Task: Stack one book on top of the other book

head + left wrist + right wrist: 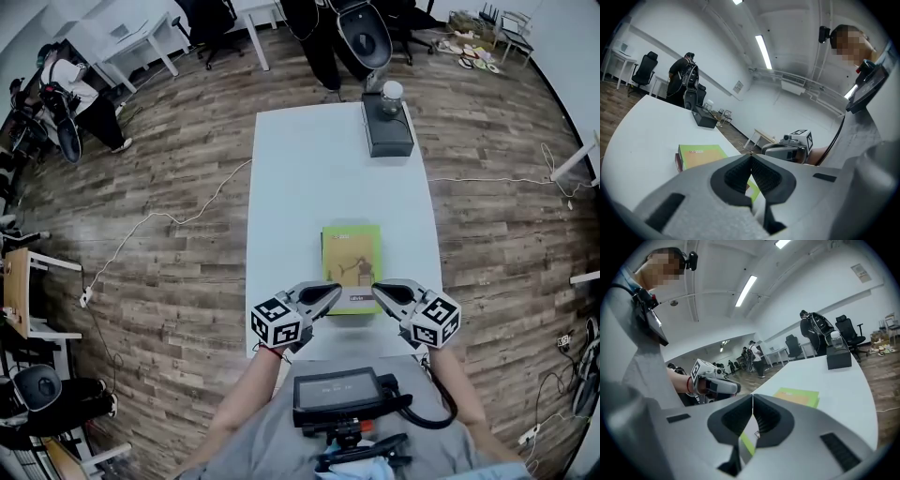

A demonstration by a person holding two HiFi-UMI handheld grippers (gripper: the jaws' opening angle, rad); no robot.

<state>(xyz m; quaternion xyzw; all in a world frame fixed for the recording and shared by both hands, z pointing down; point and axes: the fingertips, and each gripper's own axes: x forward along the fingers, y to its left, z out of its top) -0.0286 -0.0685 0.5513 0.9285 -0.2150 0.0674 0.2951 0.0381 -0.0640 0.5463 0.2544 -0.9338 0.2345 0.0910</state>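
A green book (352, 264) lies flat on the white table (309, 169), near its front edge. In the left gripper view the green book (701, 156) rests on a dark red book (678, 162), of which only a thin edge shows at the left. My left gripper (336, 291) hangs just off the green book's front left corner, jaws shut with nothing between them. My right gripper (377, 290) mirrors it at the front right corner, also shut and empty. The two tips point toward each other across the book's near edge, above the table.
A black box (387, 131) with a round jar on top stands at the table's far right end. A person stands beyond the far edge and another at the upper left. A black screen device (342, 394) hangs at my chest. Cables run across the wooden floor.
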